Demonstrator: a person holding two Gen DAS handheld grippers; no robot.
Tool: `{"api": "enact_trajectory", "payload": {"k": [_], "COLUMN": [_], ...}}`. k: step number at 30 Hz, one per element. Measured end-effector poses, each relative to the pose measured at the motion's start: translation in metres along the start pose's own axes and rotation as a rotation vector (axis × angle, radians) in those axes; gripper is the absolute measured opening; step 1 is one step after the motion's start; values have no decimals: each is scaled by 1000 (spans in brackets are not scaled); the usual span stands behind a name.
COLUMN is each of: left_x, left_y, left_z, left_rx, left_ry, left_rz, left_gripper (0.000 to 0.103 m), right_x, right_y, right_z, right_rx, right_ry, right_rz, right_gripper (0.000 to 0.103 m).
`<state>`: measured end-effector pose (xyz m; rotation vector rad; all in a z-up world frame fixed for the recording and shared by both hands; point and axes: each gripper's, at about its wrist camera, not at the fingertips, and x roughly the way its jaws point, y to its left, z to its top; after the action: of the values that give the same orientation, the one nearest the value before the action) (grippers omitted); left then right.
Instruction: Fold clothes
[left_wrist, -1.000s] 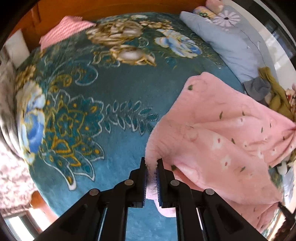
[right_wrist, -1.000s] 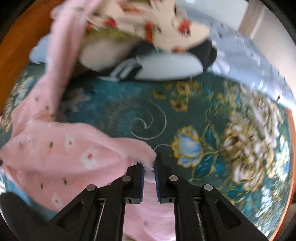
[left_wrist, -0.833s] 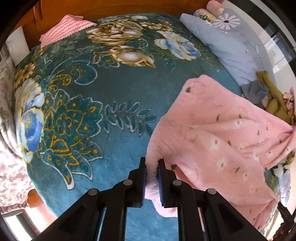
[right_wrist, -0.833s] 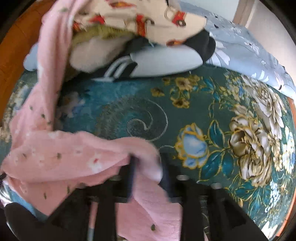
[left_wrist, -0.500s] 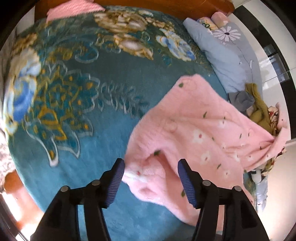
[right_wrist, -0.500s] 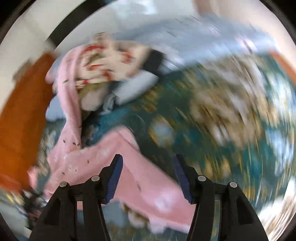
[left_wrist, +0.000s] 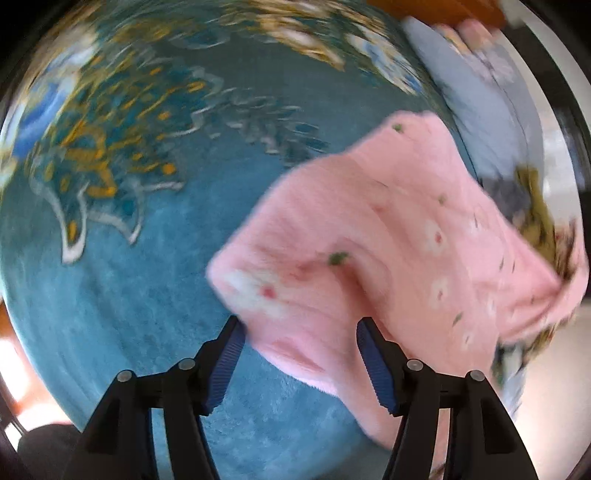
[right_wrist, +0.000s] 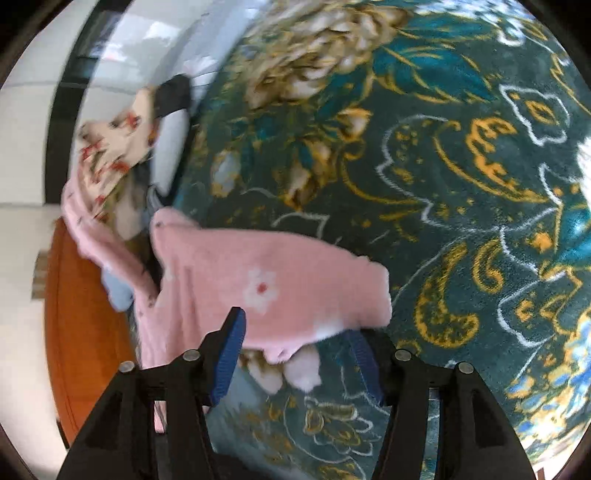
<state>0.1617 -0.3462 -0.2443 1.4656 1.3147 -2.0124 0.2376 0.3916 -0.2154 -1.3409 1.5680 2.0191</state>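
Note:
A pink fleece garment (left_wrist: 388, 240) with small flowers lies spread on the teal floral blanket (left_wrist: 129, 277) that covers the bed. My left gripper (left_wrist: 299, 363) is open, its jaws wide apart just over the garment's near edge. In the right wrist view the same pink garment (right_wrist: 258, 280) lies in front of my right gripper (right_wrist: 297, 360), which is also open and holds nothing; the cloth's corner rests between its blue pads (right_wrist: 231, 347). Both views are motion-blurred.
A pile of other clothes (right_wrist: 122, 147) lies at the far side, with a floral cream piece on top. Grey-blue pillows (left_wrist: 476, 99) lie along the bed's far right. An orange wooden bed frame (right_wrist: 81, 332) borders the bed.
Both grippers were shut on the pink garment's edge one second ago; both have opened and let it drop onto the blanket. Both cameras have swung, the right one strongly.

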Motion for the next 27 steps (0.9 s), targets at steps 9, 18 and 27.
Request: {"api": "enact_trajectory", "payload": {"k": [9,18,27], "left_x": [-14,-9,-13], "left_y": [-12,-10,-9], "left_z": [9,8,10], "left_rx": [-4,38,75], "left_ry": [-103,-111,-158], "left_rz": [48,112,106], "left_gripper": [10,10,9], "right_x": [-90,-121,-92], "right_y": [64,54,-38], "right_z": [48,81,68], "right_rx": [-170,-259,-43], "right_ry": [-303,-438,-332], "right_rz": [-35,-201,-296], "right_gripper": [3,3,3]}}
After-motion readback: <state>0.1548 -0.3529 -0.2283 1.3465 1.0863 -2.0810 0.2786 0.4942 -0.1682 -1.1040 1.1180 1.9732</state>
